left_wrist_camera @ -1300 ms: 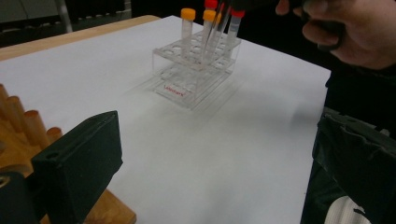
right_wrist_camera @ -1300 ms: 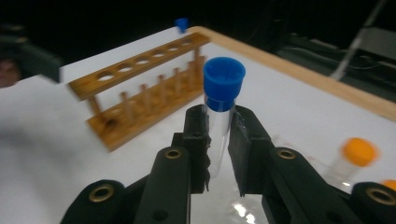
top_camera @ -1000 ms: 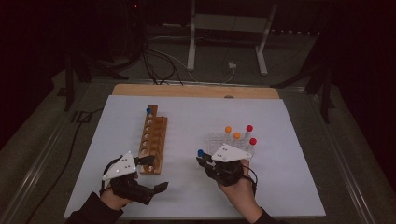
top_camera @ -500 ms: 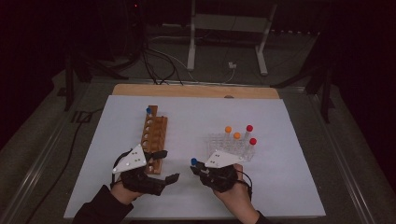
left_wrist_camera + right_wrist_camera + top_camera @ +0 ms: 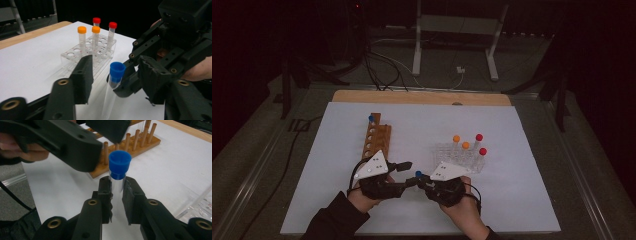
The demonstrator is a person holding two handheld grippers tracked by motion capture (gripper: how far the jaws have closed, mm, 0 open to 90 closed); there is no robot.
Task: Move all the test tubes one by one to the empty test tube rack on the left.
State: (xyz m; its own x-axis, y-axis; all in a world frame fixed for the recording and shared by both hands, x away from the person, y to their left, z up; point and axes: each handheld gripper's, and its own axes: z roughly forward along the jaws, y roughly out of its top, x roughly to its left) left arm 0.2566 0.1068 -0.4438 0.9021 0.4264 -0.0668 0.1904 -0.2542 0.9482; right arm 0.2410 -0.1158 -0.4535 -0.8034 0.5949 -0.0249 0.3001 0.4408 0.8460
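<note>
White worktop (image 5: 522, 200), dark surroundings. Right hand-held gripper (image 5: 117, 185) clamps the blue-capped tube (image 5: 119, 165) upright below its cap; left hand-held gripper (image 5: 113, 68) straddles it, jaws spread (not touching). Judged handover: close left squarely on the tube before right lets go.

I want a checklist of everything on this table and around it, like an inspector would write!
Surface: white sheet over a wooden board.
Job's things: blue-capped tube; wooden rack with one blue-capped tube at its far end; clear rack holding two orange-capped and two red-capped tubes.
Clutter: nothing seen.
Grippers: right gripper shut on the blue-capped tube below its cap; left gripper open, its jaws either side of that tube's cap, not touching.
Cables: black cables on the floor behind the table; one at the table's left.
Surroundings: dark room, metal stand behind.
</note>
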